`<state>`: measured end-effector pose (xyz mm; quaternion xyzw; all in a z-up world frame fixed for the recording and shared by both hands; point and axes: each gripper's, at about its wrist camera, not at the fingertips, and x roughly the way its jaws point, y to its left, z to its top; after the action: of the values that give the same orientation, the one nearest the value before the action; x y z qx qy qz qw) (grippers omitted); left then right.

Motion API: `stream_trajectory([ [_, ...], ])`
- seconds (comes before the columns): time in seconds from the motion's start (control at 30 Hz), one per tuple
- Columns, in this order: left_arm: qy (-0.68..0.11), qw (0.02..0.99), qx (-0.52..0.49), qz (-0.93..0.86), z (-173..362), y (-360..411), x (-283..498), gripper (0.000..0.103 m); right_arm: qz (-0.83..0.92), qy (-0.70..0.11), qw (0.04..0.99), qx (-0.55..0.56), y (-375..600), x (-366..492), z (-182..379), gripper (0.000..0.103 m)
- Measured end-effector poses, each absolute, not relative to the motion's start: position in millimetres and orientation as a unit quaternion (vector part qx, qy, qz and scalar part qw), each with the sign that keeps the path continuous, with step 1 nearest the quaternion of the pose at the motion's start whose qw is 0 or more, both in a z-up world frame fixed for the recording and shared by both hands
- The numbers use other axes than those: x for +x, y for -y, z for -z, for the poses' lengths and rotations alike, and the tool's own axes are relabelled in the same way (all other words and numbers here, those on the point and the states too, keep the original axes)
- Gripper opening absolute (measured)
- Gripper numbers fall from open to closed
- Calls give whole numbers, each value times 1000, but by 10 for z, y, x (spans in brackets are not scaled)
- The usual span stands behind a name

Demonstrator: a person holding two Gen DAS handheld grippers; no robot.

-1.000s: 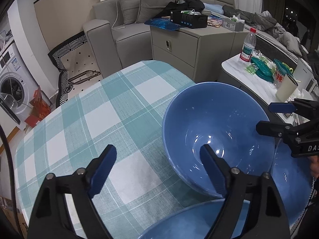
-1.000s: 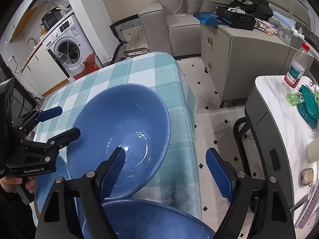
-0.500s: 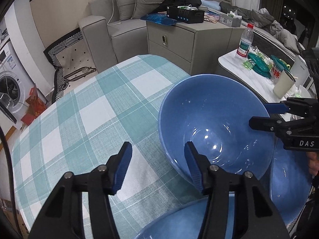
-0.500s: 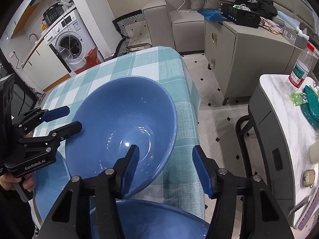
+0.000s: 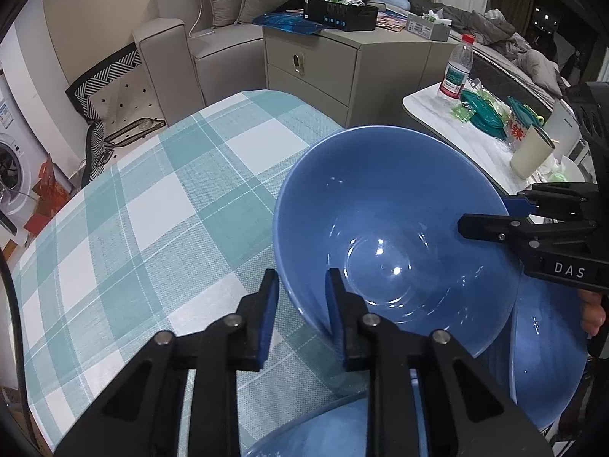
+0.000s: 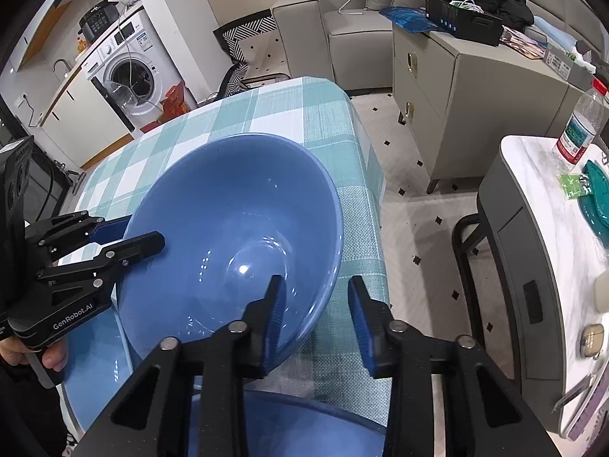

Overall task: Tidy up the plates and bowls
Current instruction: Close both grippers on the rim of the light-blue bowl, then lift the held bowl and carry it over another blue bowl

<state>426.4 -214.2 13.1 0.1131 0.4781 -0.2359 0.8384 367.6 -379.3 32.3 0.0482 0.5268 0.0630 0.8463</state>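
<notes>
A large blue bowl sits on the teal checked tablecloth. My left gripper is closing on the bowl's near-left rim. One finger is inside the bowl, and the blue pad presses the outer wall. My right gripper straddles the opposite rim, jaws still closing. A strip of cloth shows between its outer pad and the bowl wall. A second blue dish and a third lie partly under the bowl.
The table's right edge drops to a tiled floor. A white side table holds a water bottle, green lids and a cup. A grey cabinet, a sofa and a washing machine stand beyond.
Both grippers' jaws have narrowed from wide apart to close around opposite sides of the blue bowl's rim. The bowl has hardly moved.
</notes>
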Motion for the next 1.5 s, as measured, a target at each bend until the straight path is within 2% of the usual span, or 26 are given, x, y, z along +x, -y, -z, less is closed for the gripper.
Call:
stream_trajectory([
  [0.23,-477,838,114,237,-137,2162,4249,18,-68,-530,844,42,3749,3663,-334,21],
  [0.53,-475,841,107,235,-163,2129,4269,15,-62,-533,843,47,3744,3670,-333,18],
  [1.5,-433,864,102,234,-591,2094,4127,14,-48,-485,872,46,3692,3392,-793,18],
])
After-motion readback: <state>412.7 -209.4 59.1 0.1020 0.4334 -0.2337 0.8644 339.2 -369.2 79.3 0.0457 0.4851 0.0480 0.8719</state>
